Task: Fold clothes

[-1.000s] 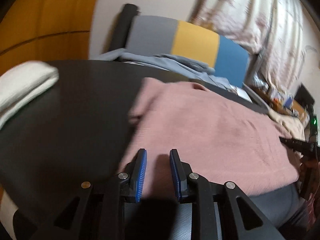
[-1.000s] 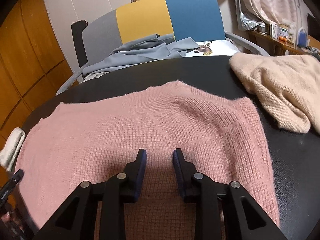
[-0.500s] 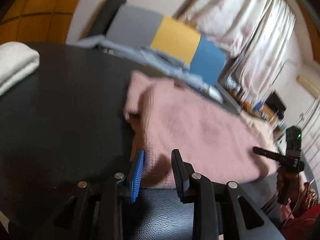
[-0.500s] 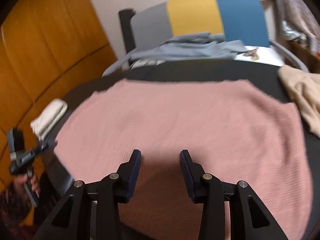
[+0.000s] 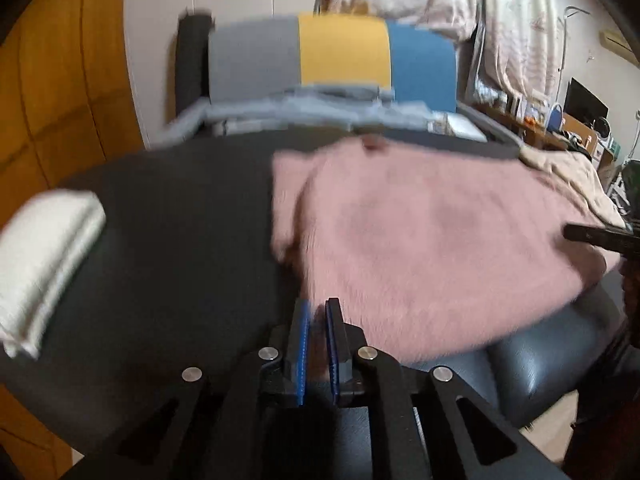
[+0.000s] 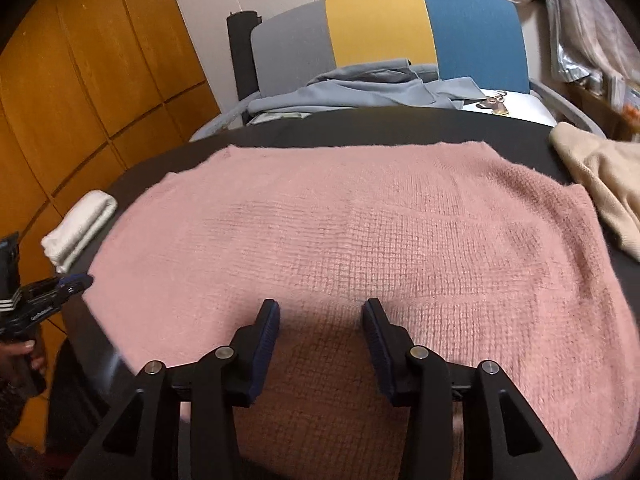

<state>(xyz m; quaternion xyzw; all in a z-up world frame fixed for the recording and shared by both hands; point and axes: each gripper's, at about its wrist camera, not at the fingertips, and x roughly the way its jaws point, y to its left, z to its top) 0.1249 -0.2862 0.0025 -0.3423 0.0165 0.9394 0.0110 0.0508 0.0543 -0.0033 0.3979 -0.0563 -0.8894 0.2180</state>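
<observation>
A pink knit sweater (image 6: 360,240) lies spread flat on the round black table (image 5: 180,220). My left gripper (image 5: 316,312) is at the sweater's near left corner (image 5: 360,320). Its jaws are closing and stand a narrow gap apart. The cloth's edge reaches the tips, and I cannot make out cloth pressed between the pads. In the right wrist view the left gripper (image 6: 78,280) sits at the sweater's left edge, held by a hand. My right gripper (image 6: 320,308) hovers over the sweater's near middle. Its jaws are opening, with nothing between them. One right finger (image 5: 580,234) shows at the sweater's far right.
A folded white cloth (image 6: 80,228) lies at the table's left rim. A beige garment (image 6: 600,184) lies at the right. Behind the table, a chair (image 6: 384,32) with a grey, yellow and blue back holds a grey garment (image 6: 360,88). Orange wooden panels (image 6: 80,100) stand on the left.
The left gripper's jaws have narrowed at the sweater's corner and its view has rolled level. The right gripper has shifted left over the sweater and its jaws have spread wider.
</observation>
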